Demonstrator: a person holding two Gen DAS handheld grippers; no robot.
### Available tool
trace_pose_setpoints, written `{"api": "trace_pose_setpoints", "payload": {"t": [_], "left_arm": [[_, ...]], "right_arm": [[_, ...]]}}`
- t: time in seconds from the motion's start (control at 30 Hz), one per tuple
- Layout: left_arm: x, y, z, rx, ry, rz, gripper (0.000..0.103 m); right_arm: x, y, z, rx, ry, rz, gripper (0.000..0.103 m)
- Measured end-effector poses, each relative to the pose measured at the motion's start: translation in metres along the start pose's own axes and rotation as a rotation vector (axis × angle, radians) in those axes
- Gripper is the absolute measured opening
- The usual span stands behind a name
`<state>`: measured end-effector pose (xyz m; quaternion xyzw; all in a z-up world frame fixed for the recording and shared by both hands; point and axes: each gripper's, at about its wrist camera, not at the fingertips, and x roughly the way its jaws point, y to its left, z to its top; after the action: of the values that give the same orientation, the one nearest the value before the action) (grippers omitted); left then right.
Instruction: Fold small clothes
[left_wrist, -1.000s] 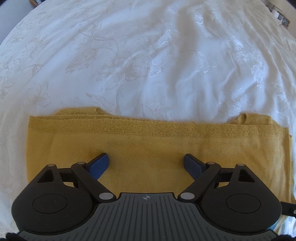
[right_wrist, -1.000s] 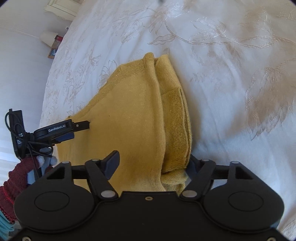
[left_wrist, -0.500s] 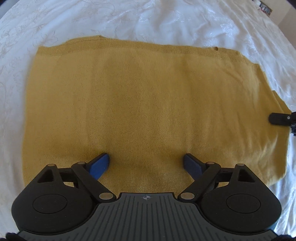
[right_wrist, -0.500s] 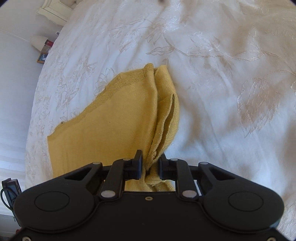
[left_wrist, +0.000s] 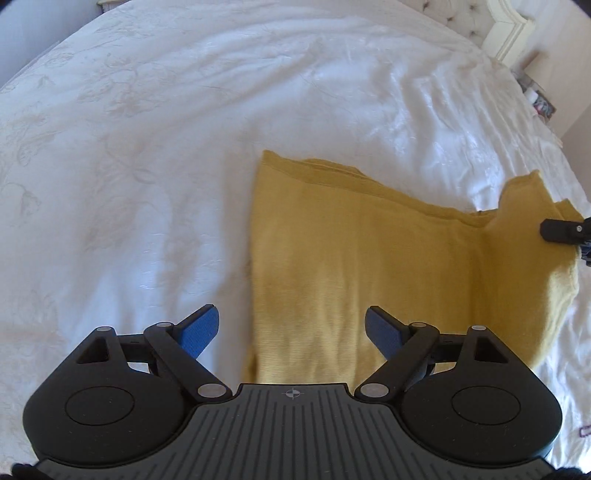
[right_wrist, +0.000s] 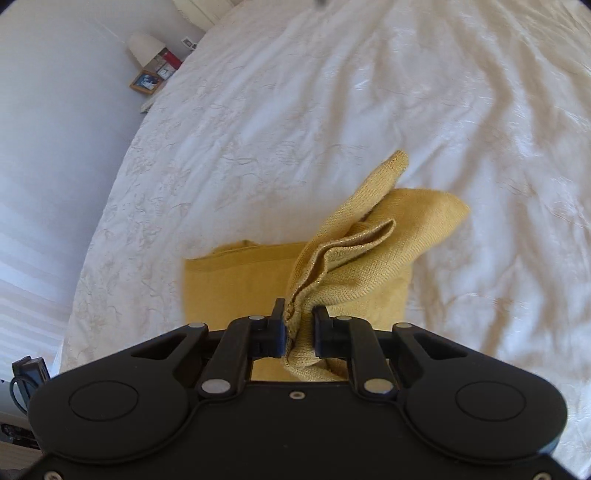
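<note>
**Q:** State of the tongs?

**Me:** My right tongs (right_wrist: 298, 326) are clamped on a bunched end of the yellow knit top (left_wrist: 369, 266), several layers pinched together, with that end lifted off the bed (left_wrist: 184, 129). My left tongs (left_wrist: 291, 330) are spread wide, holding nothing, hovering above the near left edge of the top. The rest of the top lies flat on the white bedspread.

**Q:** Risk from here?

**Me:** Main one: the pinch takes an uneven stack of layers. If I carry it across, I judge an inner layer could slip out and the fold would land crooked. Second: nothing pins the flat part. With the left tongs off the cloth, a pull from the right may drag the whole top over the smooth bedspread instead of folding it.

**Q:** Anything else?

**Me:** The lifted end fans open in loose flaps (right_wrist: 369, 229). Set down like that, it could trap a wrinkle under the fold.
</note>
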<state>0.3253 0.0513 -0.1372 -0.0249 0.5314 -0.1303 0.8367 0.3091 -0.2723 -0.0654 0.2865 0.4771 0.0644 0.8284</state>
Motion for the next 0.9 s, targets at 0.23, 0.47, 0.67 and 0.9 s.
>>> {"api": "trace_pose_setpoints", "payload": {"t": [0.23, 0.47, 0.67, 0.9], "left_arm": [[-0.012, 0.07, -0.008, -0.081, 0.033, 0.046, 0.087], [-0.013, 0.096, -0.012, -0.117, 0.055, 0.047, 0.087], [-0.011, 0.092, -0.001, -0.1, 0.038, -0.013, 0.087], [0.001, 0.06, 0.013, -0.07, 0.04, -0.065, 0.086]], "right_arm": [[0.088, 0.091, -0.02, -0.053, 0.082, 0.106, 0.022], [0.157, 0.127, -0.056, -0.094, 0.218, 0.12, 0.028], [0.116, 0.132, -0.068, -0.195, 0.145, 0.114, 0.048], [0.089, 0.102, -0.076, -0.301, 0.108, -0.039, 0.074]]}}
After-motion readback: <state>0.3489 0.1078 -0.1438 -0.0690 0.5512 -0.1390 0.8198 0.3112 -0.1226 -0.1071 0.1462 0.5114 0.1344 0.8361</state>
